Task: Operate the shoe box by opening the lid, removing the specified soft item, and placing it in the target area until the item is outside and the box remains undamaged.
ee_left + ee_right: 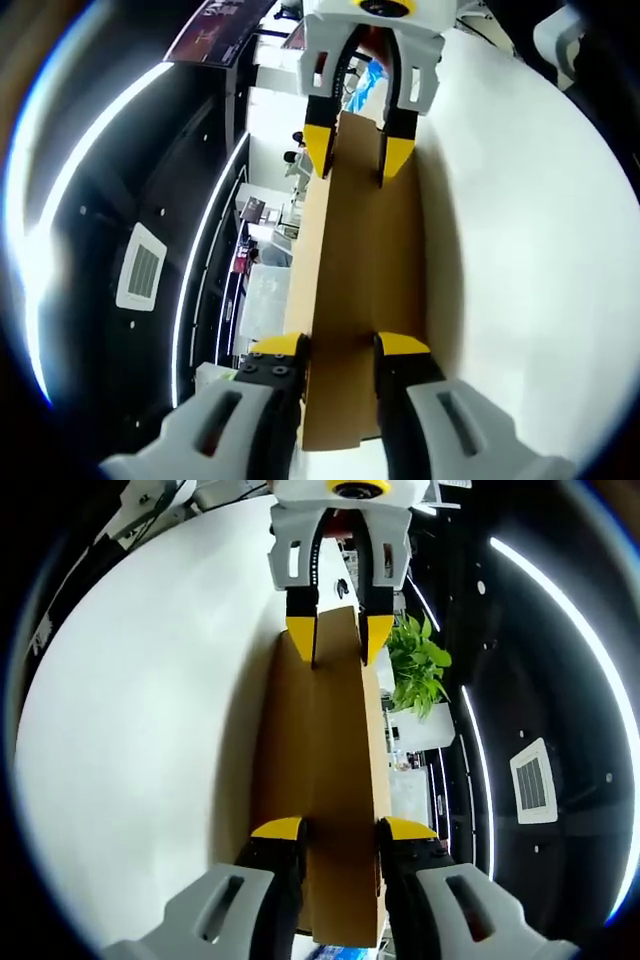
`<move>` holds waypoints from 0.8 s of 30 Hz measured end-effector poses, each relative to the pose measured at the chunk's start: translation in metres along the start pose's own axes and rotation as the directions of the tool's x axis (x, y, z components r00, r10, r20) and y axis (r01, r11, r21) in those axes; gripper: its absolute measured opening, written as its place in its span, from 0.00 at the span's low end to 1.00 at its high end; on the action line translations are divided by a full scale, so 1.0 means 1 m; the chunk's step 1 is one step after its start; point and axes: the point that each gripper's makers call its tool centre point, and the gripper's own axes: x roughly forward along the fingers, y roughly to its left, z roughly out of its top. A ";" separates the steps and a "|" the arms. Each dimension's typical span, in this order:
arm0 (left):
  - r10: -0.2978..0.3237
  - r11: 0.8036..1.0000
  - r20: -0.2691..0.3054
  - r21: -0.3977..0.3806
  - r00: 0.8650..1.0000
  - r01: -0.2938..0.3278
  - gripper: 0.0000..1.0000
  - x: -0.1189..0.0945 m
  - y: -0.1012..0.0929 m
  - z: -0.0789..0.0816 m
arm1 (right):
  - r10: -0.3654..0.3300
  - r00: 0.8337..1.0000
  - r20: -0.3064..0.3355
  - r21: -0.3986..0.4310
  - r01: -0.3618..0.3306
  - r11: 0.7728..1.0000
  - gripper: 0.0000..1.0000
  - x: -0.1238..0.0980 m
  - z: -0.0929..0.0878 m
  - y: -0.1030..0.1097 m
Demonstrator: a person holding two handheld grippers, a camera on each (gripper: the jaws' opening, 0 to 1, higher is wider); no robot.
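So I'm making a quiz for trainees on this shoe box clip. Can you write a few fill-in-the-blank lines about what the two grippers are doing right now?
1. Both grippers grip a flat panel of the ____ cardboard box.
2. The left gripper and the right gripper hold it from ____ ends, facing each other.
3. The tips of the jaws are coloured ____.
4. In the right gripper view, a green ____ stands beyond the box.

Missing words: brown; opposite; yellow; plant
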 end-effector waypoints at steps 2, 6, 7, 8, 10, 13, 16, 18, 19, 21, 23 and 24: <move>-0.003 1.000 0.006 -0.003 1.000 0.003 0.27 0.000 -0.001 0.005 | -0.001 1.000 -0.006 0.003 0.001 1.000 0.29 -0.003 -0.004 0.000; -0.008 1.000 0.016 -0.002 1.000 0.008 0.27 0.001 -0.003 0.012 | -0.005 1.000 -0.015 0.005 0.005 1.000 0.29 -0.008 -0.010 0.001; -0.010 1.000 0.019 -0.004 1.000 0.010 0.27 0.001 -0.003 0.015 | -0.007 1.000 -0.018 0.007 0.007 1.000 0.29 -0.009 -0.011 0.001; -0.011 1.000 0.022 -0.005 1.000 0.011 0.27 0.001 -0.004 0.017 | -0.010 1.000 -0.022 0.007 0.010 1.000 0.29 -0.012 -0.014 0.001; -0.013 1.000 0.026 -0.004 1.000 0.013 0.26 0.002 -0.005 0.020 | -0.011 1.000 -0.025 0.010 0.012 1.000 0.29 -0.013 -0.015 0.002; -0.016 1.000 0.039 0.002 0.999 0.016 0.26 0.003 -0.007 0.029 | -0.019 0.999 -0.036 0.026 0.020 0.999 0.29 -0.020 -0.021 0.002; -0.020 1.000 0.046 0.006 0.999 0.020 0.25 0.003 -0.009 0.037 | -0.026 0.999 -0.047 0.033 0.027 0.999 0.29 -0.025 -0.026 0.004; -0.024 1.000 0.050 0.015 0.998 0.024 0.25 0.002 -0.010 0.043 | -0.029 0.998 -0.054 0.036 0.031 0.999 0.29 -0.030 -0.028 0.005; -0.025 1.000 0.051 0.015 0.998 0.024 0.25 0.002 -0.010 0.043 | -0.031 0.998 -0.057 0.037 0.033 0.999 0.29 -0.032 -0.030 0.005; -0.028 0.999 0.059 0.018 0.998 0.027 0.24 0.001 -0.012 0.049 | -0.033 0.998 -0.059 0.041 0.035 0.999 0.29 -0.037 -0.032 0.006; -0.030 0.999 0.065 0.015 0.997 0.029 0.24 0.000 -0.013 0.053 | -0.035 0.997 -0.063 0.043 0.038 0.998 0.29 -0.040 -0.035 0.007; -0.030 0.999 0.068 0.015 0.997 0.029 0.24 0.000 -0.013 0.055 | -0.035 0.997 -0.063 0.043 0.038 0.998 0.29 -0.041 -0.035 0.007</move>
